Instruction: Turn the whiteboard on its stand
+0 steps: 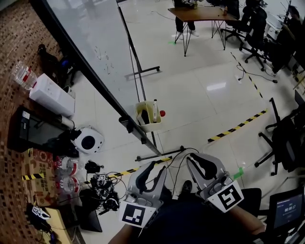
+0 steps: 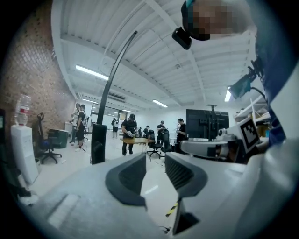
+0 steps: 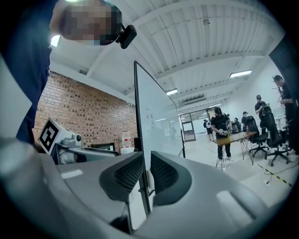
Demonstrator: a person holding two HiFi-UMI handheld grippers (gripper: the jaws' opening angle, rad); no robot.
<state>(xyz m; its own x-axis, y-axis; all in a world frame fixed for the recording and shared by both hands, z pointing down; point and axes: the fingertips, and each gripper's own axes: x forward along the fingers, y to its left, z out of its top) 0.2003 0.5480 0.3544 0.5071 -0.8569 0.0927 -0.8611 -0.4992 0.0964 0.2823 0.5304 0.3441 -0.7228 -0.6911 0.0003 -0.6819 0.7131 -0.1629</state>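
The whiteboard (image 1: 90, 38) stands at the upper left of the head view, tilted on its dark stand (image 1: 152, 155), with a small tray of markers (image 1: 148, 116) on its lower edge. Both grippers hang low near my body, clear of the board. My left gripper (image 1: 159, 167) has its jaws almost together with a narrow gap and nothing between them (image 2: 154, 161). My right gripper (image 1: 196, 157) is also slightly parted and empty (image 3: 146, 161). In the right gripper view the whiteboard (image 3: 156, 121) rises just beyond the jaws, its dark edge in line with the gap.
A brick wall (image 1: 9, 190), a white water dispenser (image 1: 50, 95), bottles and a tangle of cables (image 1: 102, 188) crowd the left. Yellow-black floor tape (image 1: 238, 126) runs to the right. Office chairs (image 1: 286, 138) stand at the right, and a table (image 1: 200, 14) with people is at the back.
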